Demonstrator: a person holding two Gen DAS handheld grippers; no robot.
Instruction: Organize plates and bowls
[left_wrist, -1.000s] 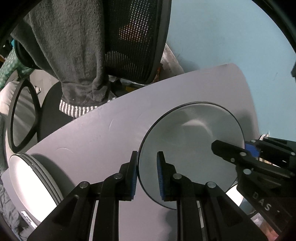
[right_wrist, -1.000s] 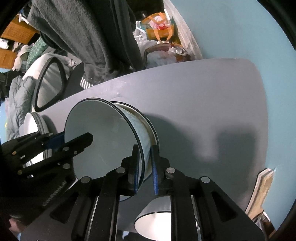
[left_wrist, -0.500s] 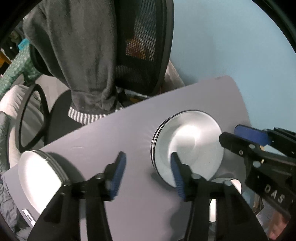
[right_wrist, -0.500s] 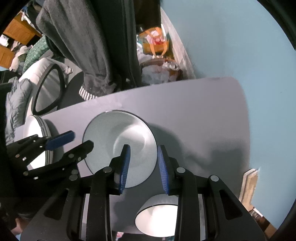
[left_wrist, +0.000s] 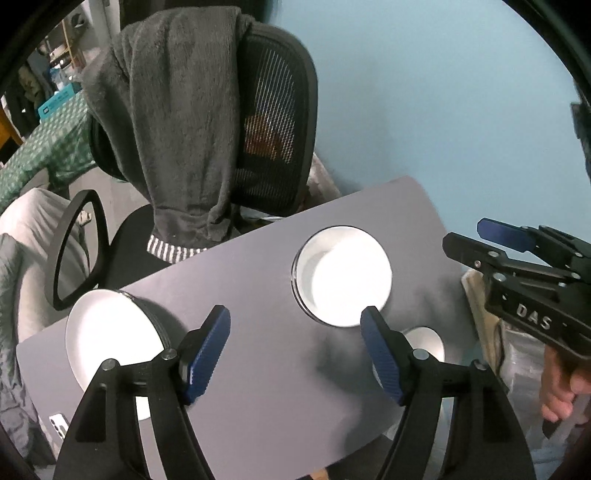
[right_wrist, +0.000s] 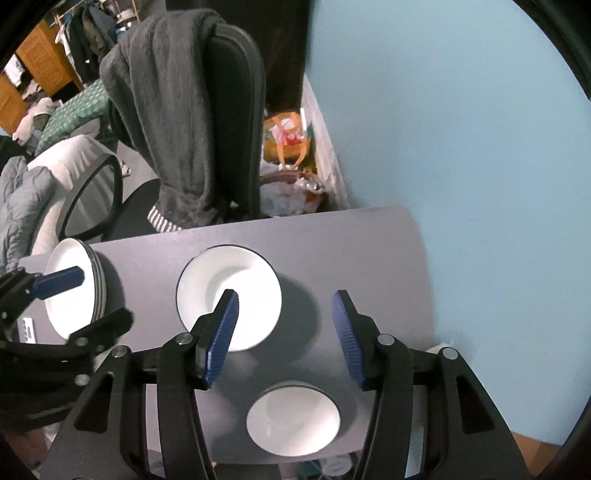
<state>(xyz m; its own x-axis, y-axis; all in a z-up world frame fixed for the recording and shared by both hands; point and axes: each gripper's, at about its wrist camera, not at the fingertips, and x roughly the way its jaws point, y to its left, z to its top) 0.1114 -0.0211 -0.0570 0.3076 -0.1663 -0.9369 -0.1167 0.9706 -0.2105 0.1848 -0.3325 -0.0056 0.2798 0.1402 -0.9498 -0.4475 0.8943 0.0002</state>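
having set the plate (right_wrist: 229, 295) onto the middle stack on the table (right_wrist: 369, 258), we note both jaws have just been opening: left gripper (left_wrist: 295, 350) and right gripper (right_wrist: 286, 332) released, empty, lifted clear. remaining: bowl (right_wrist: 293, 421) near the front edge.

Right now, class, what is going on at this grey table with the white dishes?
A person holds two black grippers with blue pads above the grey table. The left gripper and right gripper have both just been opening, and nothing is between their jaws. The white black-rimmed plate stack lies flat mid-table, another stack of white plates sits to its left, and a white bowl stands nearer.
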